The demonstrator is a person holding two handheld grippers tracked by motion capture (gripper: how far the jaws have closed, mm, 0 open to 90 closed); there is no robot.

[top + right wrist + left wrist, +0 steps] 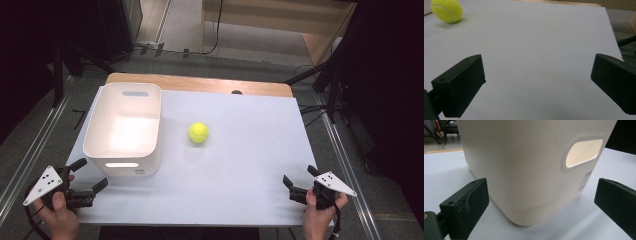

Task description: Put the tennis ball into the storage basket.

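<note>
A white bin (123, 130) stands on the left of the white surface (240, 170), with a yellow tennis ball (198, 132) just to its right. The left gripper (91, 175), near the bin's front corner, and the right gripper (300, 180) both have their jaws spread wide, holding nothing.

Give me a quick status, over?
Left gripper, right gripper: open, empty. Yellow tennis ball beside white plastic bin, untouched. Nothing between.

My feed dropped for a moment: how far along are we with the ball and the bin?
Nothing looks done yet. The tennis ball lies on the table beside the white bin. Left gripper and right gripper are open, holding nothing. Any grasp and placing remains.
</note>
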